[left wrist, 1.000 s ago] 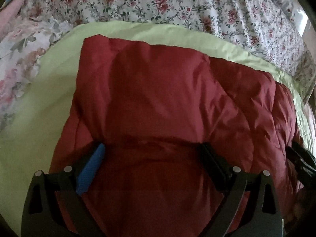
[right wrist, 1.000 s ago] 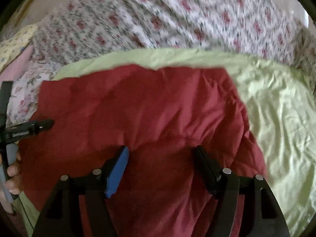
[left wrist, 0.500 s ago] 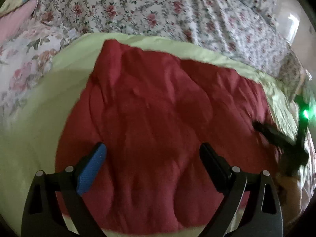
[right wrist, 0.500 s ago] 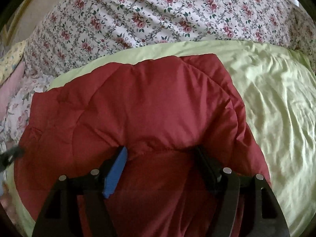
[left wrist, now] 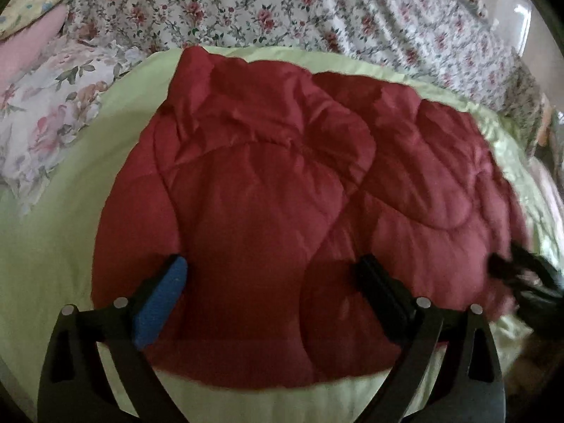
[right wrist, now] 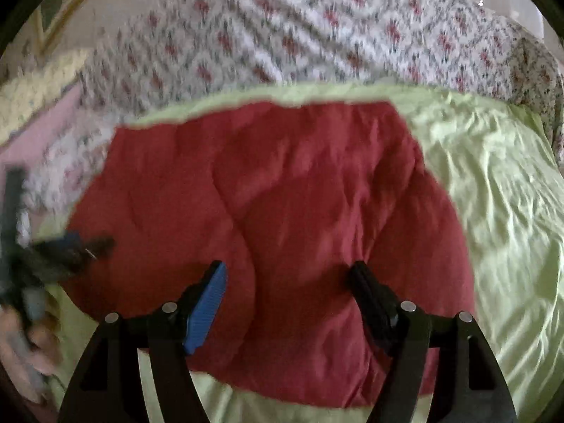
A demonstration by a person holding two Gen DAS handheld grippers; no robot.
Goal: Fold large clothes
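The red quilted jacket (left wrist: 282, 211) lies folded into a puffy bundle on the pale green sheet (left wrist: 53, 246), near the sheet's front edge, with the floral bedspread (left wrist: 317, 10) beyond it and a floral pillow (left wrist: 46, 112) off to one side. Its padded, stitched panels look soft and springy, so I judge it light for its bulk but prone to puffing back open when let go; the shell has a slight sheen and may slide between smooth pads. The best hold is probably along a doubled edge or a quilting seam, where the layers are thinner and can be pinched together, rather than the swollen middle, which would only squash. The left gripper (left wrist: 271, 275) hangs over the near part of the bundle with its jaws spread wide and nothing pinched. The right gripper (right wrist: 287, 278) is likewise released, its jaws opening above the jacket with fabric below them but not clamped. The right-wrist view is blurred, so fine contact there is hard to read.
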